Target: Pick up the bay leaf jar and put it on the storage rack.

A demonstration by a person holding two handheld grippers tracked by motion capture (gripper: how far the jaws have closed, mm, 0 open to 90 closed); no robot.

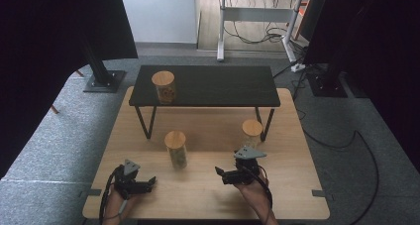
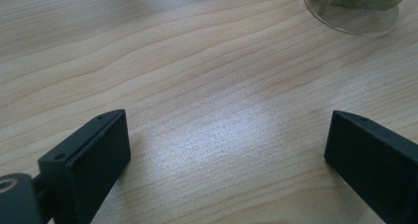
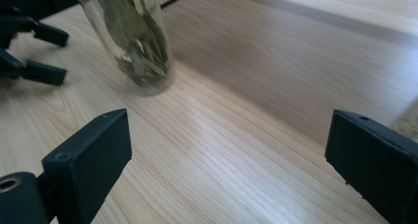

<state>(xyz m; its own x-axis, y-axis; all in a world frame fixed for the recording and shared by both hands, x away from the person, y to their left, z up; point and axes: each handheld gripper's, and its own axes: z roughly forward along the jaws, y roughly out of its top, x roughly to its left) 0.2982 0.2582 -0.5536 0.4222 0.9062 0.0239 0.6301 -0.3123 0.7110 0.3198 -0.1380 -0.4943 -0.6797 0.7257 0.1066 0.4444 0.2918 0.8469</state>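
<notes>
On the light wooden desk (image 1: 208, 185) in the high view, the clear glass jar with a round wooden lid and dried leaves inside (image 1: 176, 148) stands between the left tool (image 1: 143, 183) and right tool (image 1: 224, 175), both released and empty. In the left gripper view the jar base (image 2: 352, 9) sits far off at top right. In the right gripper view the jar (image 3: 130, 36) stands ahead left of the spread jaws, so this looks like the approach step; next the right tool must swing left around it and clench.

This looks like a lab or office test room. Black curtains (image 1: 54, 31) flank a grey carpet (image 1: 54, 136), and loose cables (image 1: 257, 36) trail under a height-adjustable desk (image 1: 257, 17) behind the wooden tabletop (image 1: 292, 185).
</notes>
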